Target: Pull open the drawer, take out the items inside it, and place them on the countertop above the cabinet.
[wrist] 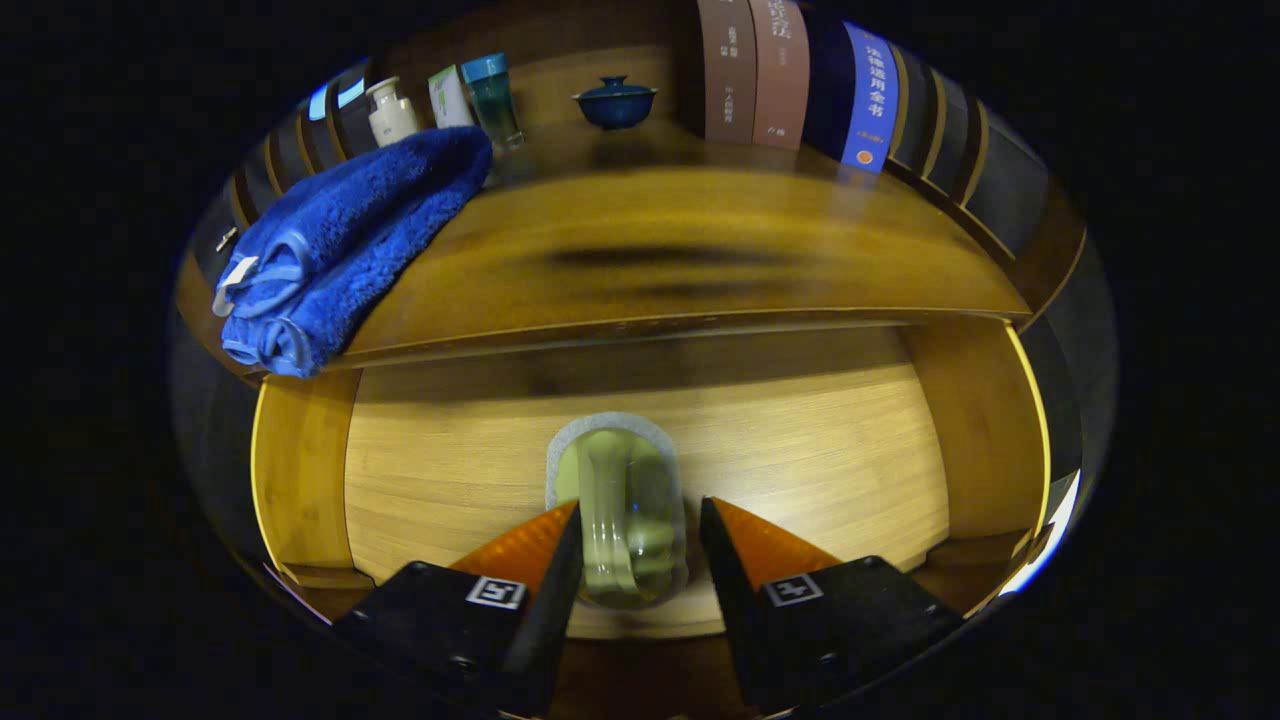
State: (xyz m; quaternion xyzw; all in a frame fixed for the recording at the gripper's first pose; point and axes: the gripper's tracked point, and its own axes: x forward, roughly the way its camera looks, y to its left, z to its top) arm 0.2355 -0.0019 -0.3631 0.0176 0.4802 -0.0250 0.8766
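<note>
Wooden cabinet with its drawer (420, 480) pulled open fills the scene, the drawer's pale wood floor lit from above and its side walls standing to either side. Lying in the drawer is a glass mug (620, 510), on its side or seen from above, its handle running along the middle and its mouth pointing away from the tool. The gripper (640, 515) hangs over it with the fingers narrowly apart, one on each side of the mug; the left fingertip looks to touch the glass, while a thin gap seems to remain at the right one, so a firm hold cannot be told. Above the drawer, the countertop (680, 250) carries a folded blue towel (350, 240) at its left end. Behind it stand a small white bottle (390, 112), a tube (450, 97), a teal tumbler (495, 95), a dark blue lidded bowl (615, 102) and a row of books (800, 75).
</note>
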